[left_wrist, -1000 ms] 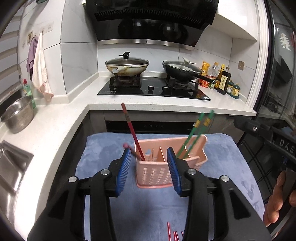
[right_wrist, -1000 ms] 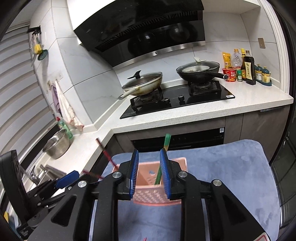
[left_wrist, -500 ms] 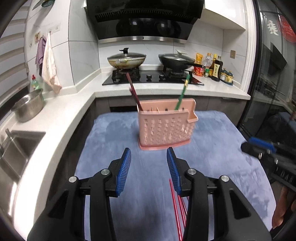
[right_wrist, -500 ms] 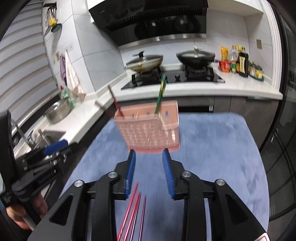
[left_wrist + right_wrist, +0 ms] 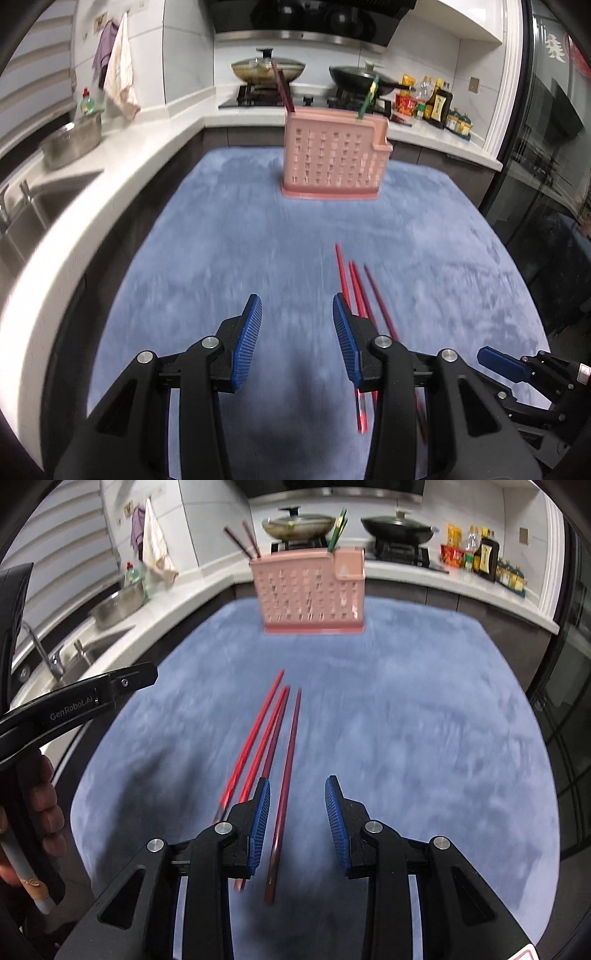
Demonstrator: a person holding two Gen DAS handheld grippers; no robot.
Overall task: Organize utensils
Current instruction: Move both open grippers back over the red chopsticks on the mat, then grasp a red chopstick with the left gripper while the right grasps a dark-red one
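Note:
A pink slotted utensil basket (image 5: 332, 162) (image 5: 310, 594) stands at the far side of a blue cloth (image 5: 240, 240). Dark red chopsticks (image 5: 282, 88) lean in its left end and green chopsticks (image 5: 369, 99) in its right end. Three loose red chopsticks (image 5: 266, 738) (image 5: 351, 280) lie side by side on the cloth. My right gripper (image 5: 297, 786) hovers open over their near ends, the darkest stick (image 5: 290, 757) running under the gap, unpinched. My left gripper (image 5: 295, 306) is open and empty, just left of the sticks.
A white counter (image 5: 110, 192) wraps the left and back, with a sink (image 5: 85, 657), a steel bowl (image 5: 72, 142), a hob with two pans (image 5: 269, 68) and bottles (image 5: 439, 105). A hand (image 5: 40, 805) holds the left gripper's handle at the left edge of the right wrist view.
Both grippers have drawn back from the basket and sunk toward the cloth. The loose red chopsticks have come into view. The right jaws stand a little wider than a second ago.

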